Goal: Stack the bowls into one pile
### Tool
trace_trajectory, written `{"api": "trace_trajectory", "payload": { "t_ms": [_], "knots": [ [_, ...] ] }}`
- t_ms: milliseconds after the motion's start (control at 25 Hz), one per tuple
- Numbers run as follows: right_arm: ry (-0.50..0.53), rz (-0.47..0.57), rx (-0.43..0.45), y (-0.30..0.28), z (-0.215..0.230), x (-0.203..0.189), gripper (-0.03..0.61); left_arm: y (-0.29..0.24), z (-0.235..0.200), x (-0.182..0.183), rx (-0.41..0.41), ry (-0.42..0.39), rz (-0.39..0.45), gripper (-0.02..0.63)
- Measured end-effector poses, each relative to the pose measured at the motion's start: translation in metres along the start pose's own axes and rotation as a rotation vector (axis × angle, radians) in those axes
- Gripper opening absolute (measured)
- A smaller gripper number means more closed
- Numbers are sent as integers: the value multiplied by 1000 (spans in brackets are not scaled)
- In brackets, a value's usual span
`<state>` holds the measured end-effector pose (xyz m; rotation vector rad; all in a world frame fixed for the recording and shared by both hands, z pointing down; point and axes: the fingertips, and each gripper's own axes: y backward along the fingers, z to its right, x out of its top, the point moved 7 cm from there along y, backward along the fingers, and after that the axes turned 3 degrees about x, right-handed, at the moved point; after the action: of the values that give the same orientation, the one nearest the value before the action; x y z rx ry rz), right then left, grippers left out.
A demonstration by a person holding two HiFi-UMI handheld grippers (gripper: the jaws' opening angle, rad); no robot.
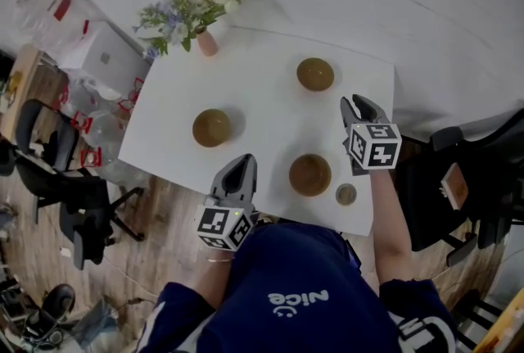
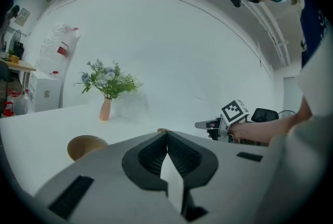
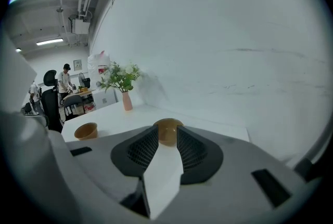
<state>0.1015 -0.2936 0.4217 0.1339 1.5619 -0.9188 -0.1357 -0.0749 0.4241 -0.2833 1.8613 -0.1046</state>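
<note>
Fingers on my left gripper were clenched tight, pad against pad, with nothing in them. That gripper sat over the near edge of the table, just left of the near bowl, pointing across the top. On my right gripper the fingers were released, with a clear gap between them and nothing held. It hung over the right edge of the table, and its own view looked straight through the gap at the far bowl, which was further along and not touching the pads.

So yeah, bowls: three brown ones, all upright, all sitting separately on the white top, none inside another. The far one was up by the far right corner. The near one was close to the near edge, towards the right. The third, the left bowl, was over by the left edge, well apart from the other two.

Also on the table: a small round thing just beside the near bowl, by the near right corner (couldn't tell what it was), and a pink vase of flowers at the far left corner.
</note>
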Motion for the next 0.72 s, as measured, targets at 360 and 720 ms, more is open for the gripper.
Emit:
{"api": "trace_trajectory", "payload": {
  "t_ms": [360,720],
  "knots": [
    [6,-59,29,-59,31,16,126,-15,13,10,8,-47,-4,18],
    [49,-153,62,-123,47,9,126,-22,27,4,37,-56,-68,18]
  ]
}}
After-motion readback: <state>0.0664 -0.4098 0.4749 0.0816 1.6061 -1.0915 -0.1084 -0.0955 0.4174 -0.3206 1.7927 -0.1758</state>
